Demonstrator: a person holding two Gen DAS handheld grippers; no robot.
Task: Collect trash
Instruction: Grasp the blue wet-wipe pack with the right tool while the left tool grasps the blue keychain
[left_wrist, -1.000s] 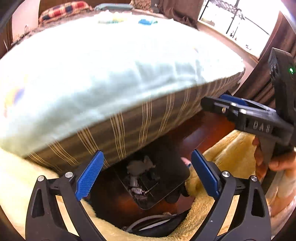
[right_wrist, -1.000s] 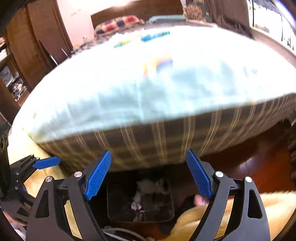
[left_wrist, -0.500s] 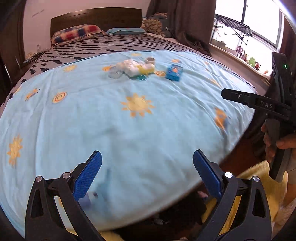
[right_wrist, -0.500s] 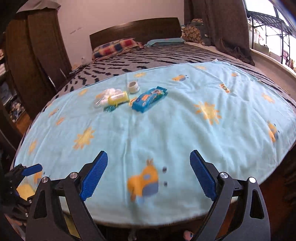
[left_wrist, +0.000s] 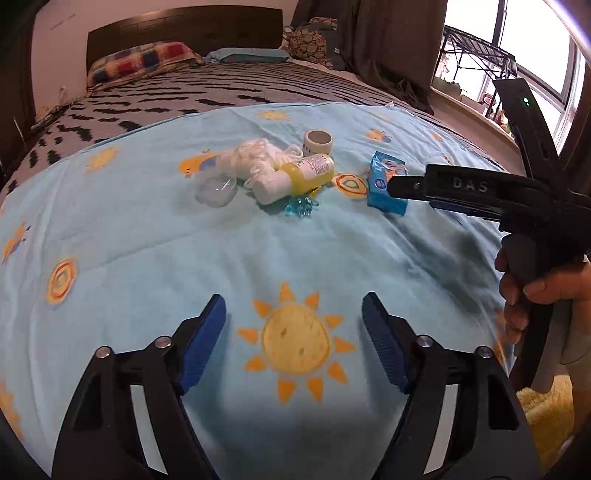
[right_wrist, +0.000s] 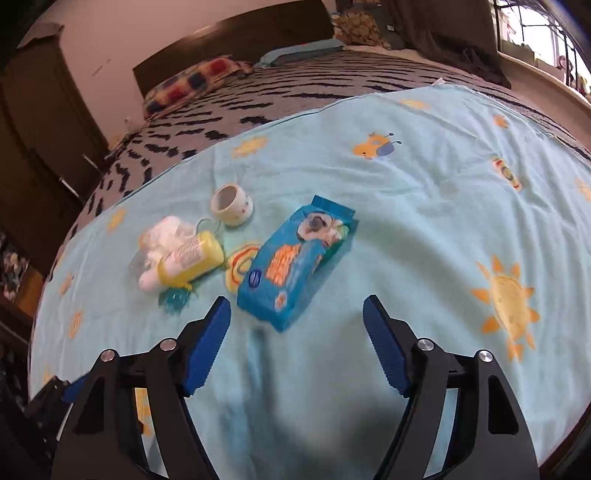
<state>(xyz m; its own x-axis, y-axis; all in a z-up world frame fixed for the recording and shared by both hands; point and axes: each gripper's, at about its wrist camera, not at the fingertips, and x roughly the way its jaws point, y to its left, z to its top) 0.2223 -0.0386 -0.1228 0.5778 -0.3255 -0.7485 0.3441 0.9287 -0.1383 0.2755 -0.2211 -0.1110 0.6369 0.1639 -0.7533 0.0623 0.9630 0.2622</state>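
A cluster of items lies on the light blue sun-print blanket (left_wrist: 147, 240): a blue wipes pack (right_wrist: 295, 258), a yellow bottle (right_wrist: 188, 258), a white crumpled wad (right_wrist: 162, 232), a small white cup on its side (right_wrist: 232, 203), a blue plastic piece (right_wrist: 173, 299) and a clear plastic piece (left_wrist: 216, 188). My right gripper (right_wrist: 295, 332) is open and empty, just short of the wipes pack. My left gripper (left_wrist: 293, 332) is open and empty, well short of the cluster. The right gripper also shows in the left wrist view (left_wrist: 480, 195), partly hiding the wipes pack (left_wrist: 384, 184).
The bed carries a dark zigzag cover (left_wrist: 221, 88), a checkered pillow (left_wrist: 144, 61) and a wooden headboard (left_wrist: 184, 27) behind. Dark curtains (left_wrist: 388, 48) and a window (left_wrist: 535, 55) are to the right. A dark cabinet (right_wrist: 37, 147) stands left. A yellow fluffy cloth (left_wrist: 546, 413) lies low right.
Both grippers rose from the bin under the bed edge to above the blanket and moved forward toward the cluster. The bin is out of view. Both stay open.
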